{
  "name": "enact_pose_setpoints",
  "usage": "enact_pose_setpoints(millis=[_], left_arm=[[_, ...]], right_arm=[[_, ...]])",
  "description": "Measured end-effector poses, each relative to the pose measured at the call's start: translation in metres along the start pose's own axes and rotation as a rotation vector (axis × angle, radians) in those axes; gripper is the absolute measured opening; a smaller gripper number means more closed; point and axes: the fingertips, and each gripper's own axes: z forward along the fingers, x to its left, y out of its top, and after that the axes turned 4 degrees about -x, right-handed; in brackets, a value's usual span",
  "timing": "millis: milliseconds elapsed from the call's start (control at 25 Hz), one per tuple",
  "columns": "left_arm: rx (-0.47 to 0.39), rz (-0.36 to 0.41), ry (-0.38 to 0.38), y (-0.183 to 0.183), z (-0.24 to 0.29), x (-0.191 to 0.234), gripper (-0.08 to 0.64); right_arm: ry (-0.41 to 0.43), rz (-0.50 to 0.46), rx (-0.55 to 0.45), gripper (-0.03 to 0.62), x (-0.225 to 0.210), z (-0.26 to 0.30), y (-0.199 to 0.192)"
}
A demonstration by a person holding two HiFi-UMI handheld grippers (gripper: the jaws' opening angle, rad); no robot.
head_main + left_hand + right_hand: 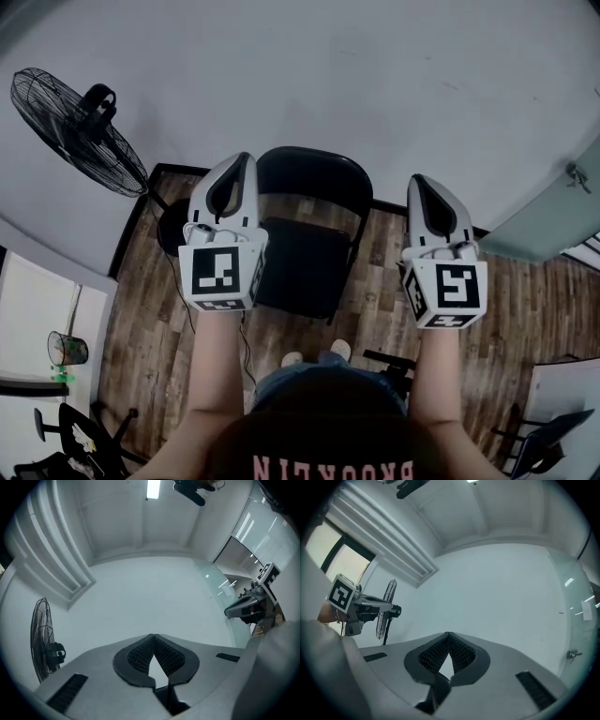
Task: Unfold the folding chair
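The black folding chair [302, 265] stands against the white wall in the head view, seat down and flat, rounded backrest [315, 176] upright behind it. My left gripper [246, 159] is raised over the chair's left side, shut, holding nothing. My right gripper [416, 179] hangs to the right of the chair, also shut and empty. In the left gripper view the left gripper [153, 635] has its pads touching at the tips and faces bare wall. The right gripper [448, 633] looks the same in its own view. Neither gripper view shows the chair.
A black standing fan [80, 127] is at the left by the wall, also seen as the fan [44, 639] and the fan [386, 609]. The floor [141, 319] is wood plank. A glass door [562, 211] is at the right. Desk and chair parts [75, 441] crowd the lower corners.
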Motion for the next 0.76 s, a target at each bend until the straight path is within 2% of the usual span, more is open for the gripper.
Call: enact_pose_setpoints(millis=[160, 440, 760], left_arm=[[-0.013, 0.007, -0.002, 0.005, 0.000, 0.002, 0.002], [-0.037, 0.110, 0.013, 0.012, 0.001, -0.003, 0.002], [-0.074, 0.014, -0.003, 0.016, -0.003, -0.005, 0.002]], right_arm=[[-0.019, -0.020, -0.057, -0.003, -0.009, -0.003, 0.010], [-0.035, -0.029, -0.090, -0.003, -0.021, -0.012, 0.014], [-0.027, -0.027, -0.082, -0.003, -0.017, -0.016, 0.014]])
